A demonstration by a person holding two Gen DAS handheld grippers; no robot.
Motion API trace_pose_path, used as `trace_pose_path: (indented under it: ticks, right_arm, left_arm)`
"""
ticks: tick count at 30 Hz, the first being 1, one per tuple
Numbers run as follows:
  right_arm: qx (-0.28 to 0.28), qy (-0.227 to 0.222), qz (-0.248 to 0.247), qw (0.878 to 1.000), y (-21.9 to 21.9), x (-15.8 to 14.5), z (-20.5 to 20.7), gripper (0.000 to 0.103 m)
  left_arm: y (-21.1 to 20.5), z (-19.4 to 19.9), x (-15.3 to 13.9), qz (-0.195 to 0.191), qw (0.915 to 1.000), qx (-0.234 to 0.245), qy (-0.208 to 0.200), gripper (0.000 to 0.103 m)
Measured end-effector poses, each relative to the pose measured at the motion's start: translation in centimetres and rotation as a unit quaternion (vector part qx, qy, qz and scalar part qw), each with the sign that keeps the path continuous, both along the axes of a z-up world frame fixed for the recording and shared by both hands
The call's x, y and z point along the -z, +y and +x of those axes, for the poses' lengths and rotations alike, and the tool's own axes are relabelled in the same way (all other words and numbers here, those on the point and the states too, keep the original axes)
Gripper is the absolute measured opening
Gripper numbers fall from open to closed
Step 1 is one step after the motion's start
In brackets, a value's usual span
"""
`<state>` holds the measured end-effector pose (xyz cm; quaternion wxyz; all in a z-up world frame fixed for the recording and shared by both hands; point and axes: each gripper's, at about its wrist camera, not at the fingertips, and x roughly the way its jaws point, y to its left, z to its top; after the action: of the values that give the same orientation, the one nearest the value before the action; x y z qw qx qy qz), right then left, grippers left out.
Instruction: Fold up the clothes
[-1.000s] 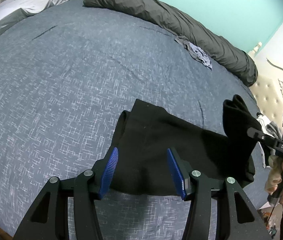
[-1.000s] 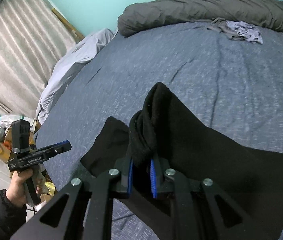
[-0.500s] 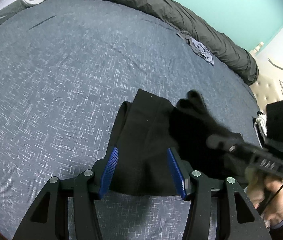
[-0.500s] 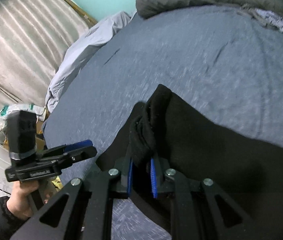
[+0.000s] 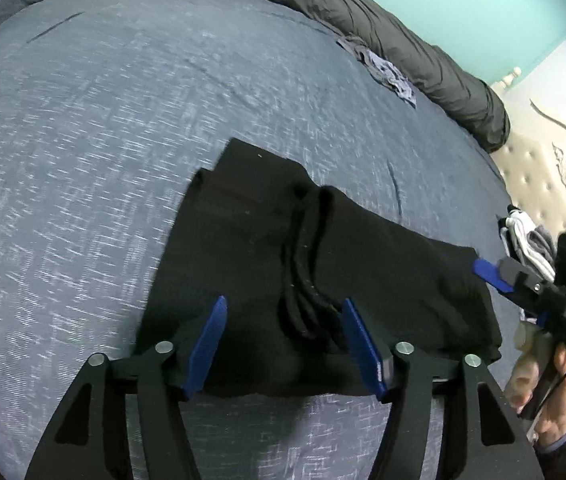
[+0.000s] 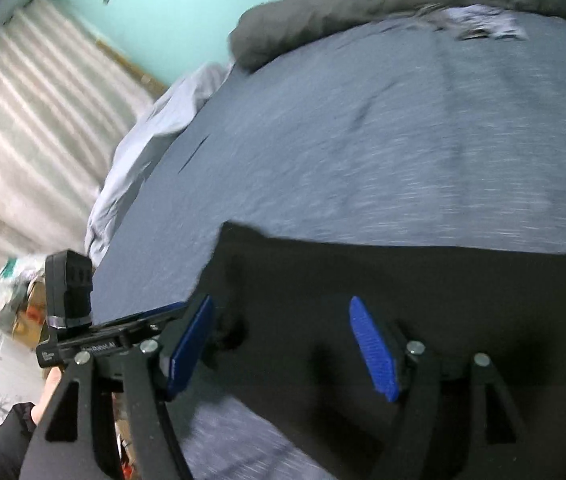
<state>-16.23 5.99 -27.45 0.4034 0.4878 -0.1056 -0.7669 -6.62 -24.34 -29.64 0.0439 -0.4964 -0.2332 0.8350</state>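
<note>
As both jaws open, black garment (image 5: 363, 264) lies folded on bed (image 5: 103, 140).

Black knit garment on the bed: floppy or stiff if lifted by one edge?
Probably floppy: the black knit garment already lies in soft, rounded folds. Likely drapes and unfolds when lifted by one edge. Its knit surface looks grippy, so slipping seems unlikely.

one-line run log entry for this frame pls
stage: fold laid | black garment: flat on bed | left gripper: opening, unclamped | right gripper: opening, released

Dim, even light; motion blur; strong fisheye warp, dark corners.
</note>
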Motion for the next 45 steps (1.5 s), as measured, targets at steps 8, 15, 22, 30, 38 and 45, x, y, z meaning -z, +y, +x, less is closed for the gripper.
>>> trace_pose_path:
  ticks: [8,15,22,30,38,45]
  right_arm:
    - [0.069,0.009,0.061,0.996,11.6,2.2,-0.7,0.071]
    - [0.093,0.013,0.087,0.992,16.6,2.2,-1.4,0.071]
    - [0.113,0.006,0.077,0.991,19.2,2.6,-1.7,0.071]
    - [0.114,-0.004,0.072,0.991,19.0,3.1,-1.6,0.071]
    - [0.123,-0.005,0.074,0.99,19.2,2.7,-1.8,0.071]
    - [0.119,-0.014,0.088,0.989,19.2,1.9,-2.0,0.072]
  left_arm:
    - [1.5,-1.8,0.6,0.018,0.9998,-0.006,-0.007,0.072]
    - [2.2,-2.7,2.0,0.011,0.9995,-0.013,-0.027,0.072]
    - [2.7,-2.7,2.6,0.017,0.9995,-0.004,-0.025,0.057]
    - [2.8,-2.1,1.1,0.007,0.9999,0.009,-0.002,0.018]
    - [1.8,-0.5,-4.1,-0.011,0.998,0.01,0.061,0.015]
    - [-3.2,-0.2,-4.0,0.014,0.9986,-0.023,0.046,0.015]
